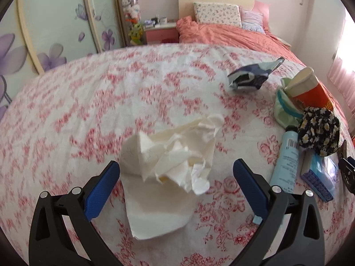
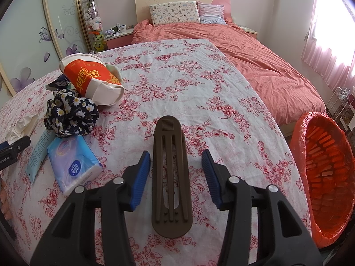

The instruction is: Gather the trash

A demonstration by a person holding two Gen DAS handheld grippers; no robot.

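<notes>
Floral sheet [image 2: 177, 71] over table, bedroom; both jaws spread: tissue [image 1: 175, 153] left, clip [image 2: 169, 177] right.

My surface is a bed under a white sheet printed with red roses [image 2: 177, 84]. On it I see crumpled white tissue paper [image 1: 173, 155], a crushed blue wrapper [image 1: 250, 75], a brown slotted plastic hair clip [image 2: 169, 177] and a blue tissue pack [image 2: 73, 164] (lying flat).

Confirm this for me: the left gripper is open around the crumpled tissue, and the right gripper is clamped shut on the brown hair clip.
One thing is wrong. The right gripper is not clamped on the hair clip: its jaws stand open, with a gap on each side of the clip, as the right wrist view shows. The rest holds: the left gripper is open around the tissue.
</notes>
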